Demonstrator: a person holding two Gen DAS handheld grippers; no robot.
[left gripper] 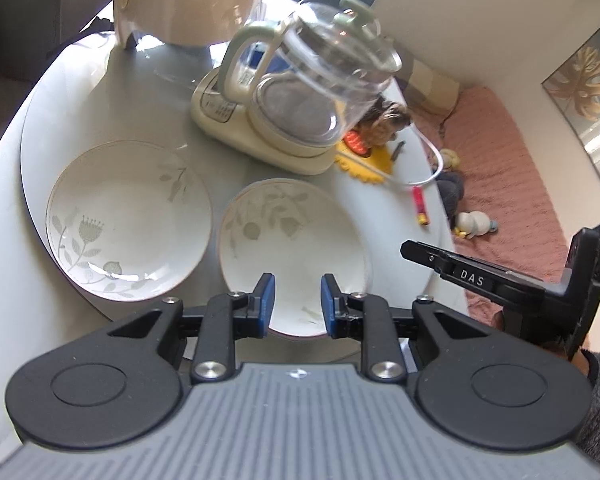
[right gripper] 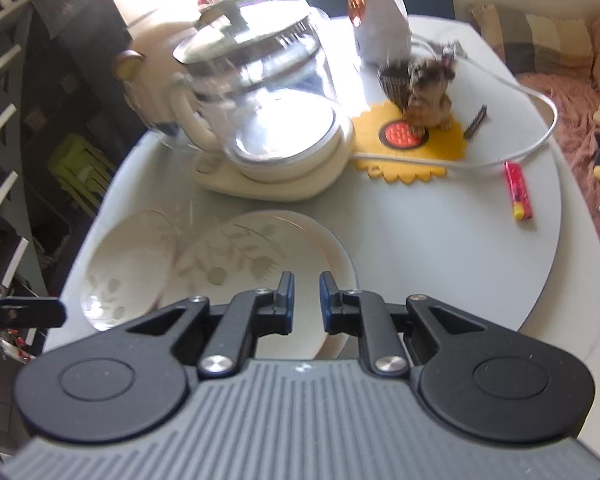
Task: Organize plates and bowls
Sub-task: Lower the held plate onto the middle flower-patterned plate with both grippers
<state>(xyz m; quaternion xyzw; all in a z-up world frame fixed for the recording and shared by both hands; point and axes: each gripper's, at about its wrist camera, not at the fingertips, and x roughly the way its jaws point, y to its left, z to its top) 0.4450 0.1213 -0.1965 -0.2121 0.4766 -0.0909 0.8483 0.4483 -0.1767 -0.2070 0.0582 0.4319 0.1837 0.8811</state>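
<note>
Two white plates with grey leaf prints lie side by side on the round grey table. In the left wrist view one plate (left gripper: 128, 220) lies at the left and the other plate (left gripper: 292, 248) lies just ahead of my left gripper (left gripper: 298, 300), which is open and empty above its near rim. In the right wrist view my right gripper (right gripper: 306, 300) is open and empty above the near plate (right gripper: 260, 272); it looks stacked on another plate. The far plate (right gripper: 128, 268) lies to the left. The right gripper's side (left gripper: 500, 276) shows at the right of the left wrist view.
A glass kettle (left gripper: 320, 76) on a cream base stands behind the plates, with a cream appliance (left gripper: 188, 0) further back. A yellow sunflower mat (right gripper: 412, 140) holds a dog figurine (right gripper: 428, 88). A white cable (right gripper: 520, 148) and a red lighter (right gripper: 518, 190) lie at the right. The table edge (right gripper: 580, 280) is at the right.
</note>
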